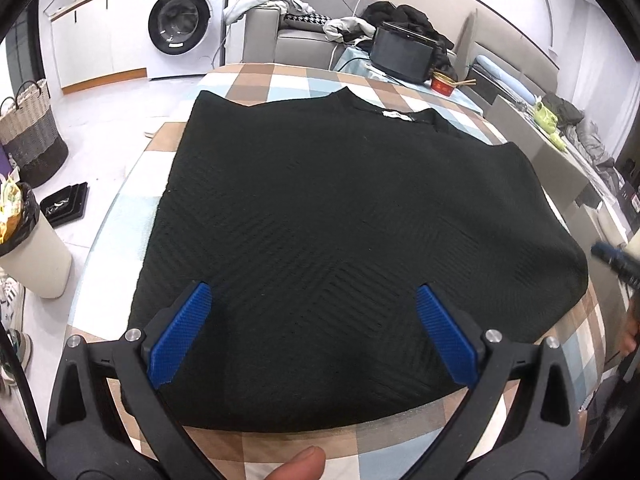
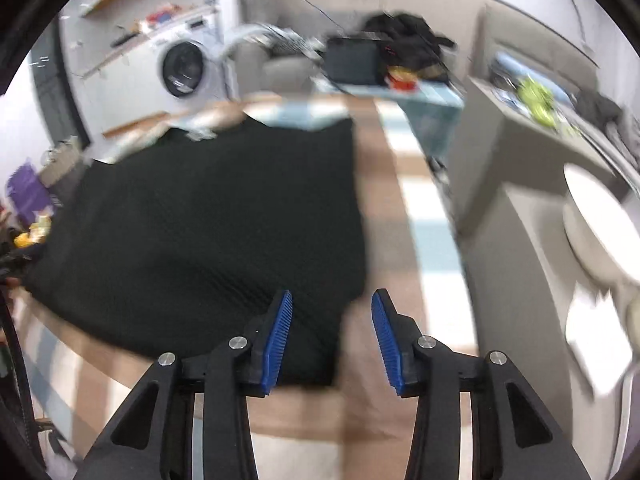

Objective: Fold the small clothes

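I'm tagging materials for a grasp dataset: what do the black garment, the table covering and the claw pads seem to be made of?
Black garment: likely knitted fabric, matte, with diagonal ribbed chevron lines. Table covering: looks like woven cloth or a smooth printed sheet, checked in brown, blue and white; hard to tell which. Left claw pads: blue, finely ridged, probably rubber or plastic.

No legible text on the garment's white neck label [image 1: 397,115] or washing machine [image 1: 188,20].

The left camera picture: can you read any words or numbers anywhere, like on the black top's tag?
None can be read.
White tag at the neck of the black top: too small.
Washing machine panel and stickers: too small.
Red tub: marks unreadable.
Right wrist view: blurred throughout.
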Available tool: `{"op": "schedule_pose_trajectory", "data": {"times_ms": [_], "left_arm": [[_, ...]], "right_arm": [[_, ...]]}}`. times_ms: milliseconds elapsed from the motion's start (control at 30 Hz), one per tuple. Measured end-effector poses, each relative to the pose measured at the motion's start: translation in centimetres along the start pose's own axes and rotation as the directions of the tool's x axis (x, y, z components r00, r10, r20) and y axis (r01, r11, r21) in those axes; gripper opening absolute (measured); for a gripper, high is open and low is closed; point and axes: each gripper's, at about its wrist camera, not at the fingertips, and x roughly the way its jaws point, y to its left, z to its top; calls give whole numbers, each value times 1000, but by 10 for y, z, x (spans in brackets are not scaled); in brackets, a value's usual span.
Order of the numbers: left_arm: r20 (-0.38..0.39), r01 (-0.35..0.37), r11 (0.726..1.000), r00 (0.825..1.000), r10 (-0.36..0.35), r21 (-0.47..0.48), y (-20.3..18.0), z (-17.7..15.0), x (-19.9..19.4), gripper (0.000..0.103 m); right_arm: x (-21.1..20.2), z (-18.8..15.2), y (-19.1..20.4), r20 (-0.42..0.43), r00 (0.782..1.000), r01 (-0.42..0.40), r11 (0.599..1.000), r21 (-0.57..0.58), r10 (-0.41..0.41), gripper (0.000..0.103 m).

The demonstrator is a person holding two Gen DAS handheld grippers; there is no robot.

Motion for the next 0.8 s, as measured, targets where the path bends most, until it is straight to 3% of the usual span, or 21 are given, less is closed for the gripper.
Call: {"op": "schedule_pose_trajectory", "data": {"times_ms": [167,300,400,500,567,733,800], "left_arm": [[-23,-13,1000,1000,14,27,-8,-5,10,102],[-39,-16,1000,999,16,23,-5,-7,16,102],[-52,-5,1000,999,5,11,2,-8,22,102],[-46,5,1000,999,-4,21,5,-10,23,102],[-49,4,1000,999,-3,30,5,-11,24,102],[-49,-1,1000,999,2,31,5,-11,25,102],[-49,-14,999,999,16,44,3,-11,26,102]], "right_arm": [[21,27,58,18,992,-121,989,-80,123,43],[66,41,99,-64,977,-208,970,-122,202,43],[97,42,110,-136,977,-185,971,-150,165,42],[95,36,104,-122,978,-192,963,-188,171,42],[88,33,89,-116,972,-221,963,-152,204,43],[69,16,45,-88,990,-114,990,-85,106,42],[72,10,35,-92,988,-128,990,-59,123,42]]}}
